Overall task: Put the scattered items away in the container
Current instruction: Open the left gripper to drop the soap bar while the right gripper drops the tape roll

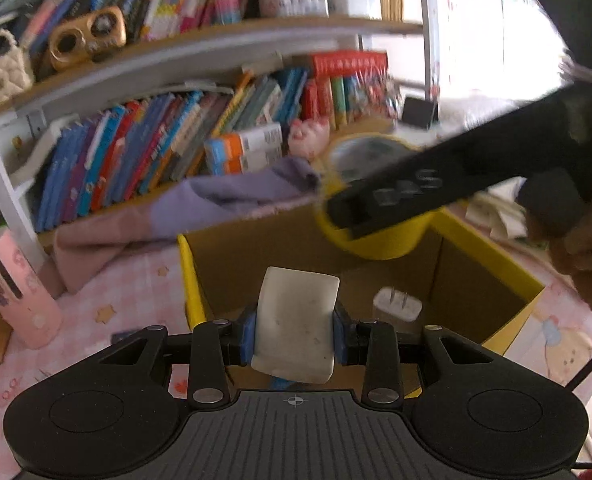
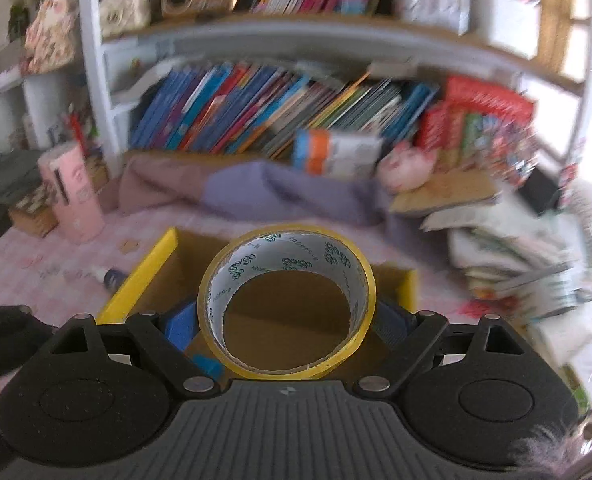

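Note:
My left gripper (image 1: 295, 322) is shut on a white rectangular block (image 1: 296, 344), which stands upright between the blue pads above the near edge of a cardboard box with a yellow rim (image 1: 492, 256). A white plug charger (image 1: 396, 305) lies on the box floor. In the right wrist view my right gripper (image 2: 287, 316) is shut on a yellow tape roll (image 2: 296, 252), held by its sides with the hole facing the camera, over the same box (image 2: 143, 276). The left wrist view shows that tape roll (image 1: 376, 242) above the box's far side, with a black finger across it.
A pink cylinder (image 2: 75, 196) stands left of the box on the pink tablecloth. Purple cloth (image 2: 279, 192) lies behind the box, before a full bookshelf (image 2: 275, 112). A small dark item (image 2: 111, 276) lies by the box's left wall. Papers (image 2: 516, 248) are piled at the right.

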Motion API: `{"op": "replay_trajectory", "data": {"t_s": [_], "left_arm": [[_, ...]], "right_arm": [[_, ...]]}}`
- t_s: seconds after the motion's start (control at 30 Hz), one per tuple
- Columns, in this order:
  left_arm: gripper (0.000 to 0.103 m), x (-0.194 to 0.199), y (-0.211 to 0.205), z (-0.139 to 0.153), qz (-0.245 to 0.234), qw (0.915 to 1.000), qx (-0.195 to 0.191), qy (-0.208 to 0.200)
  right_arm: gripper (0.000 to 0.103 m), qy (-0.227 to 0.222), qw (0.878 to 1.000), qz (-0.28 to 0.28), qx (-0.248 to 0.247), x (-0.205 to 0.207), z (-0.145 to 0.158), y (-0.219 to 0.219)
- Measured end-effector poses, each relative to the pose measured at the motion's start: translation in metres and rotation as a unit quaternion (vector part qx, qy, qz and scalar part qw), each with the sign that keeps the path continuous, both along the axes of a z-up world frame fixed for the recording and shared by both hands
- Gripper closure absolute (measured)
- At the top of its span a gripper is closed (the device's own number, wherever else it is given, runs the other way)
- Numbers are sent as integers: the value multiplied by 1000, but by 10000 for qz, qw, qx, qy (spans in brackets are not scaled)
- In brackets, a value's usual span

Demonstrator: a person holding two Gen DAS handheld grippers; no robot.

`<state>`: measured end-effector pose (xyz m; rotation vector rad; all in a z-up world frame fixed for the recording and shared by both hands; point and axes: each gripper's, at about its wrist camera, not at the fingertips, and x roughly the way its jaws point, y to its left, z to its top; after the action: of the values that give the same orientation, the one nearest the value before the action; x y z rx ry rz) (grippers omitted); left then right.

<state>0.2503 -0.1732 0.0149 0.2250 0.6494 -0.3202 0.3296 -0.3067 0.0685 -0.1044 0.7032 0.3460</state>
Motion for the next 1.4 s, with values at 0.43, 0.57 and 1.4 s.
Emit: {"op": "replay_trajectory", "data": {"t_s": [0.43, 0.57, 1.4], "left_arm": [[66, 12, 7, -18, 191, 9972, -294, 665], [66, 13, 6, -19, 232, 9972, -294, 642], [18, -35, 10, 25, 573, 9975, -248, -317]], "right_arm": [[15, 1473, 9878, 487, -120, 53, -65, 30], [15, 1669, 9845, 535, -64, 58, -69, 31], [11, 685, 9965, 253, 416, -7, -12, -12]]}}
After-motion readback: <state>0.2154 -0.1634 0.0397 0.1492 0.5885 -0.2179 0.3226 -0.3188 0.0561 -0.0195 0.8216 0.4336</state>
